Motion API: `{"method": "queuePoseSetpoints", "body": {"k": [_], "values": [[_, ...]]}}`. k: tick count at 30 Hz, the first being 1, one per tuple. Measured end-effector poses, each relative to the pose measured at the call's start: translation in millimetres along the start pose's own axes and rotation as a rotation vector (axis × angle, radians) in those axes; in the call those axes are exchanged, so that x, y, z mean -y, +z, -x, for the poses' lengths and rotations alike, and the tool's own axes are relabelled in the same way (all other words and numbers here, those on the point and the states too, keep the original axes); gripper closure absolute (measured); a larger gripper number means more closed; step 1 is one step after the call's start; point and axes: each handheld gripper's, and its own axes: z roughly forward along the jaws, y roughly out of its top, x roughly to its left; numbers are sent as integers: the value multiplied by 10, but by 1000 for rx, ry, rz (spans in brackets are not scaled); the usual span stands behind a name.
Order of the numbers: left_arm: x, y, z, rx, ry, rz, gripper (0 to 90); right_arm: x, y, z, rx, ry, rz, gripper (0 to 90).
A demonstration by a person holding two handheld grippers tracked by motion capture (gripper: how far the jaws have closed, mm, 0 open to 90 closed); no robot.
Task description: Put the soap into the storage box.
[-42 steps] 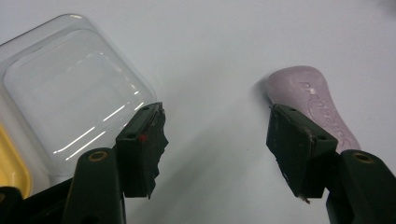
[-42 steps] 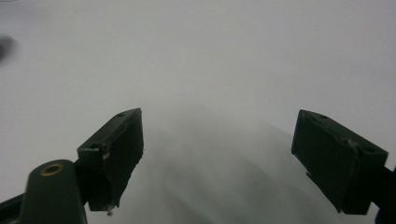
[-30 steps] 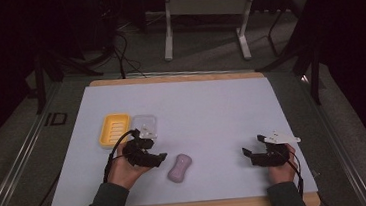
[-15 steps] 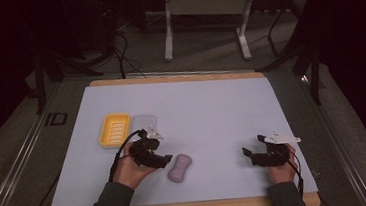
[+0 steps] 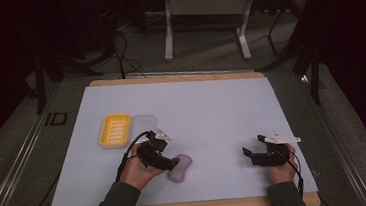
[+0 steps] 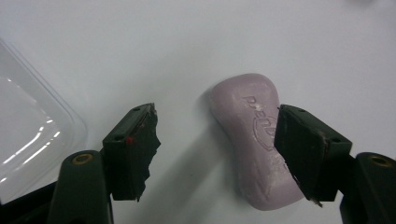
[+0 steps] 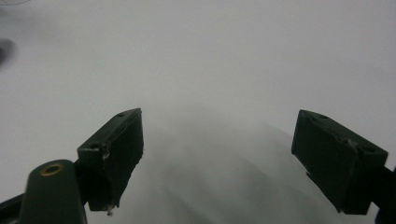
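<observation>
A lilac bar of soap (image 5: pixel 180 167) lies flat on the white mat near the front edge. My left gripper (image 5: pixel 171 163) is right at its left side. In the left gripper view the soap (image 6: pixel 252 140) sits toward the right jaw, which overlaps its edge, while a wide gap separates it from the left jaw. The left gripper (image 6: pixel 217 140) is open and its jaws have just been opening; nothing is pinched. My right gripper (image 5: pixel 250 155) rests low over the mat at the front right. It stands open (image 7: pixel 217 140) with bare mat between its jaws.
A yellow ribbed soap dish (image 5: pixel 114 130) sits on the mat behind the left hand. A clear plastic lid (image 5: pixel 144 122) lies beside it, and its corner (image 6: pixel 28 140) appears left of the left jaw. Metal stand legs rise beyond the table's far edge.
The left hand has slid right, up to the soap, and its jaws stand wider apart. The right hand and the soap have stayed put.
</observation>
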Motion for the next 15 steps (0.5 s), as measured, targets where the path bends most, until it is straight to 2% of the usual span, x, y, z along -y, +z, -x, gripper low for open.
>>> {"method": "queuePoseSetpoints", "body": {"k": [15], "values": [[-40, 127, 97, 24, -1, -36, 253, 1, -2, 5, -2, 1, 4, 165]]}}
